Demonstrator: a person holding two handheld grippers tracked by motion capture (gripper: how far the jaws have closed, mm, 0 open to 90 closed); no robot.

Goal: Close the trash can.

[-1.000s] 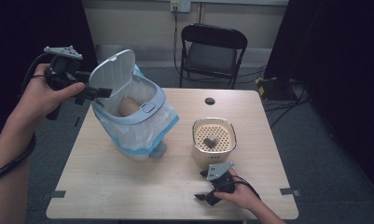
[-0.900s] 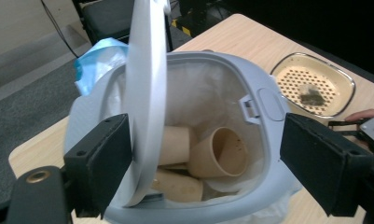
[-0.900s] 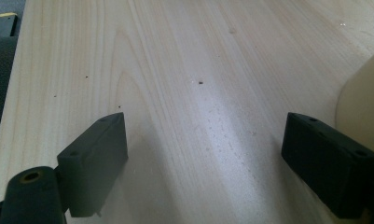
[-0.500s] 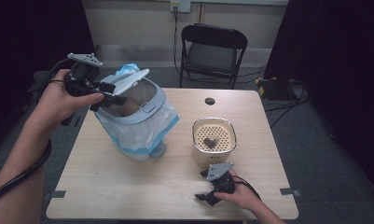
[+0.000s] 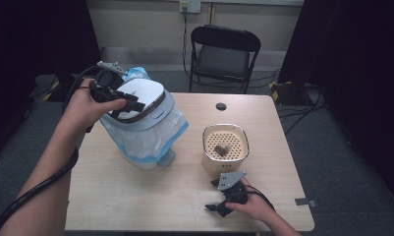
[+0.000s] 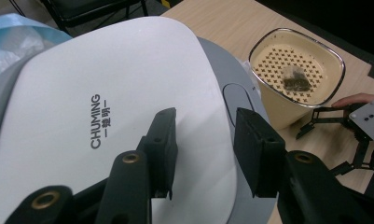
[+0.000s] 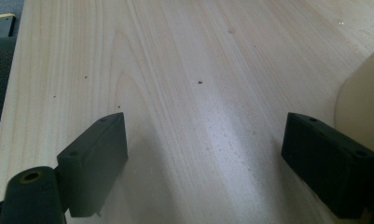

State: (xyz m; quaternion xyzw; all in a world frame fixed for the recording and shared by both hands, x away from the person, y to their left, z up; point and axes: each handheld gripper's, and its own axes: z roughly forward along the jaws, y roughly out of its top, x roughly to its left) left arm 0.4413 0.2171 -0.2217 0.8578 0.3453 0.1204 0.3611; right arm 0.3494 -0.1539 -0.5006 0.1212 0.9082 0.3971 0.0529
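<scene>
While the left gripper (image 5: 130,101) comes down over the rice cooker (image 5: 140,123) near the table's (image 5: 135,206) far-left corner, its two black, blocky jaws have just been closing and now stand as narrow as they get, hovering over the lid (image 6: 105,107) with nothing between them — whether the pads touch the lid's surface, I can't tell. That lid is smooth, glossy white plastic, a rounded square with soft corners, printed "CHUMING" in dark letters, set in a matte grey rim that carries an oval latch button (image 6: 238,98). The lid lies shut and tilted, its button side facing the table's near-right and sloping down that way; the cooker's long axis runs from the far-left corner toward the middle of the table. The body is wrapped in a crinkled, translucent plastic bag (image 5: 150,142) with blue edging. Towards the right edge stands a cream container (image 5: 225,147), rounded-square, with a perforated insert and a small dark teabag (image 6: 294,79) lying on it. Just in front of it, near the near edge, the right gripper (image 5: 219,201) rests in the person's hand, jaws spread wide over bare pale wood grain, holding nothing, the cream container's wall (image 7: 362,93) just beside one jaw.
</scene>
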